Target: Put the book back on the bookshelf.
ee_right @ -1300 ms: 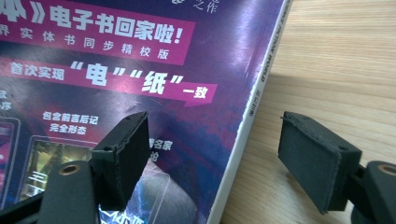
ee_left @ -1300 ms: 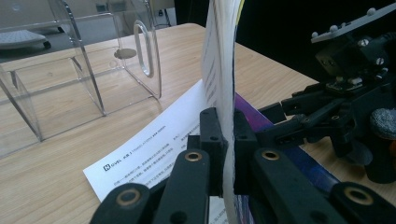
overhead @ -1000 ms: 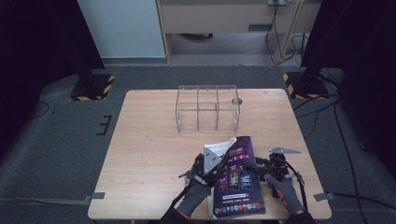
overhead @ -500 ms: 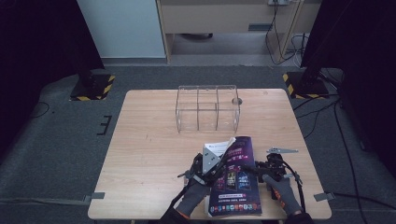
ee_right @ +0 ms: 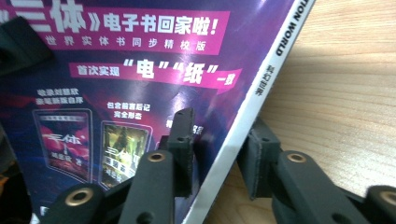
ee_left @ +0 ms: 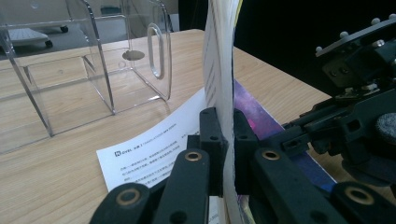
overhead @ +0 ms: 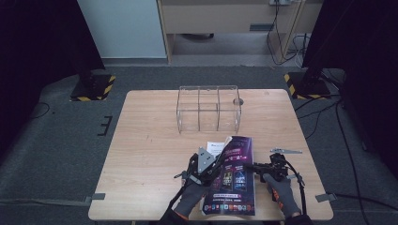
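A purple-covered magazine (overhead: pixel 233 190) lies near the table's front edge, its left side lifted. My left gripper (overhead: pixel 218 162) is shut on that raised page edge (ee_left: pixel 219 70); in the left gripper view both pads (ee_left: pixel 212 140) pinch the pages. My right gripper (overhead: pixel 249 167) is at the magazine's right edge. In the right gripper view its jaws (ee_right: pixel 217 151) straddle the white spine (ee_right: pixel 261 79), one over the cover (ee_right: pixel 140 56) and one beneath. They have just been closing, and a sliver of cover still shows beside the upper pad.
A clear acrylic box (overhead: pixel 209 108) with compartments stands at the table's middle back, also in the left gripper view (ee_left: pixel 70 70). A white printed sheet (overhead: pixel 214 146) lies beneath the magazine's far end. Bare wood (overhead: pixel 145 154) spreads to the left.
The right gripper's jaws have narrowed around the magazine's right edge. Both hands and the magazine stay about where they were.
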The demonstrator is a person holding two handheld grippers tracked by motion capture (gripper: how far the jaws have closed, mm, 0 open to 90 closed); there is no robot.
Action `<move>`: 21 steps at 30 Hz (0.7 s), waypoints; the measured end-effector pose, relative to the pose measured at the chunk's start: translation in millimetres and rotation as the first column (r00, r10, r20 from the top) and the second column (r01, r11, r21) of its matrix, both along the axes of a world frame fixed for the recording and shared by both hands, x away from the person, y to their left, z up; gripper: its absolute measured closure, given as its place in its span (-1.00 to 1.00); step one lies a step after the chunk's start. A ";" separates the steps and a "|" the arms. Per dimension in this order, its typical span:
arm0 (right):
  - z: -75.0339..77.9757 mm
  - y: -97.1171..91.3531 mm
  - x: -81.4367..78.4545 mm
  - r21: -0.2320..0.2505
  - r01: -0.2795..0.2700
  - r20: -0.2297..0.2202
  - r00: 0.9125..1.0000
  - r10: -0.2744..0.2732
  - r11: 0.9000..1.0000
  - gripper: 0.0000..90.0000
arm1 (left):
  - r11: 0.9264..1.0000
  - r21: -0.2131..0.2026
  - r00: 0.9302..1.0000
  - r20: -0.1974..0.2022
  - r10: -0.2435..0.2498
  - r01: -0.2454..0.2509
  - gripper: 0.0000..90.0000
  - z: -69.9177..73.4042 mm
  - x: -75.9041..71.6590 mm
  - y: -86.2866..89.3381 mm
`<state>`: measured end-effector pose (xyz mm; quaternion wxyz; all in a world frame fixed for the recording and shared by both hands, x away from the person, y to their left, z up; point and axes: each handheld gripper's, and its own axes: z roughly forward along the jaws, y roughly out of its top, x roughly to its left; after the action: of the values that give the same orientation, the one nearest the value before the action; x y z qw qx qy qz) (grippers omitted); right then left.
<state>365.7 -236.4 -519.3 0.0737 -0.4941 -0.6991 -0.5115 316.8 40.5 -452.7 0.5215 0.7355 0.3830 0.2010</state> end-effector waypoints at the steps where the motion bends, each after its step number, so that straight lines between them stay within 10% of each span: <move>1: 0.6 -0.5 -0.3 0.004 0.000 -0.007 1.000 0.000 1.000 0.58 | 1.000 0.001 1.000 -0.001 -0.001 0.001 0.92 -0.3 0.5 0.5; 21: 25.3 3.2 -12.7 0.034 0.040 0.035 0.999 -0.041 0.999 0.84 | 0.999 0.010 0.997 -0.063 0.039 -0.038 0.82 -16.6 9.6 27.7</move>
<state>353.0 -233.2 -494.0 0.0589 -0.4976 -0.6817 -0.5331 326.4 68.2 -469.3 0.5018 0.7364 0.4124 0.1895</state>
